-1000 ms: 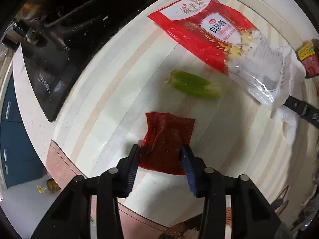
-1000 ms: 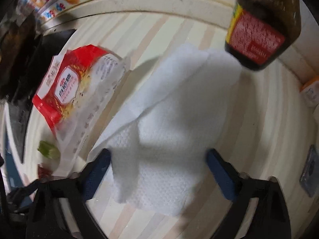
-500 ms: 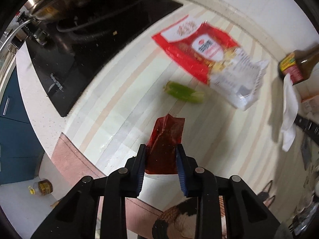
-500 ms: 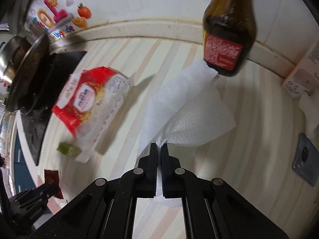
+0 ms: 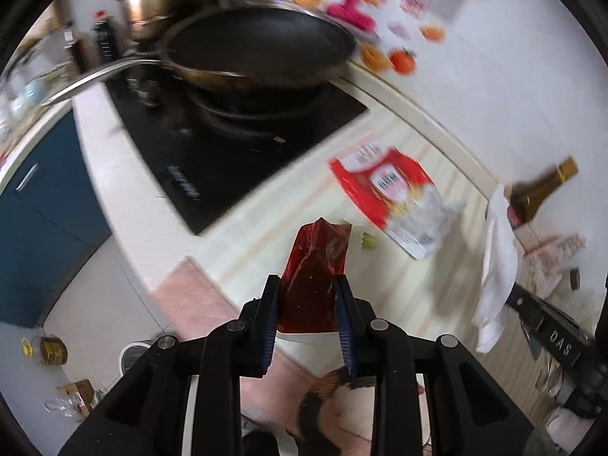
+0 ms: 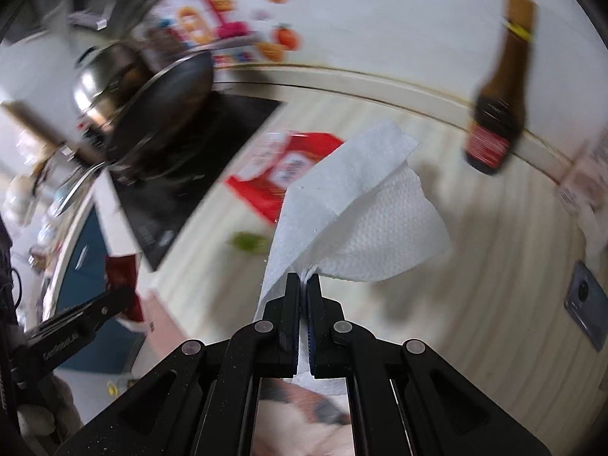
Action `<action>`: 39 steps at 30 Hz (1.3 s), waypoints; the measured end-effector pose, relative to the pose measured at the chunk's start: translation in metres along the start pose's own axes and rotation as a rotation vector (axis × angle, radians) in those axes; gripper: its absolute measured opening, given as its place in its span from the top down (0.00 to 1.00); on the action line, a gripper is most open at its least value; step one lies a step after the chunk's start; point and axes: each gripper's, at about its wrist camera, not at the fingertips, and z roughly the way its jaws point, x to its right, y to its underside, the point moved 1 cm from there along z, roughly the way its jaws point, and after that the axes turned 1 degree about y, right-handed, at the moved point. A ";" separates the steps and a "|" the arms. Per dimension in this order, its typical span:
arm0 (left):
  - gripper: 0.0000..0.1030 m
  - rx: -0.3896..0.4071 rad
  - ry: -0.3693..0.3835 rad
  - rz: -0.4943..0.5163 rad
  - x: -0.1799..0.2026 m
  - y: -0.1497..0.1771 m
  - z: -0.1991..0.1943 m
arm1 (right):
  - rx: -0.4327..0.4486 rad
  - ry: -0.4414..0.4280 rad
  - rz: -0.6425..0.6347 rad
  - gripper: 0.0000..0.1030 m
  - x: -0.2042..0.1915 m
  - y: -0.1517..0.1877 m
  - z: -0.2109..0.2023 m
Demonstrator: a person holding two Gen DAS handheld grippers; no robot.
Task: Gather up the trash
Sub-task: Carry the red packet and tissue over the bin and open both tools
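Aloft over the striped counter [image 5: 288,205], both grippers carried trash. The left gripper [image 5: 307,306] pinched one dark red sachet [image 5: 317,262], its long axis running straight out from the jaws toward 12 o'clock. The right gripper [image 6: 303,292], jaws nearly together, clamped one white paper towel [image 6: 353,212], which fanned up toward 1 o'clock.

Two loose pieces lay on the counter: one red-and-clear sugar bag [image 5: 391,197] at 1 o'clock from the left gripper, its long axis slanting from 11 to 5 o'clock, and one green vegetable scrap [image 6: 249,242], blurred and partly hidden behind the sachet in the left view. The left gripper appeared nearer to both, though each hand was full.

One brown sauce bottle [image 6: 497,114], one dark pan [image 5: 258,49] on the cooktop [image 5: 212,163] and one phone [image 6: 587,300] also showed. No bin could be seen.
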 end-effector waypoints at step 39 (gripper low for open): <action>0.76 -0.394 -0.091 -1.081 -0.597 0.488 0.341 | -0.917 -0.249 -0.650 0.97 -0.392 0.568 0.577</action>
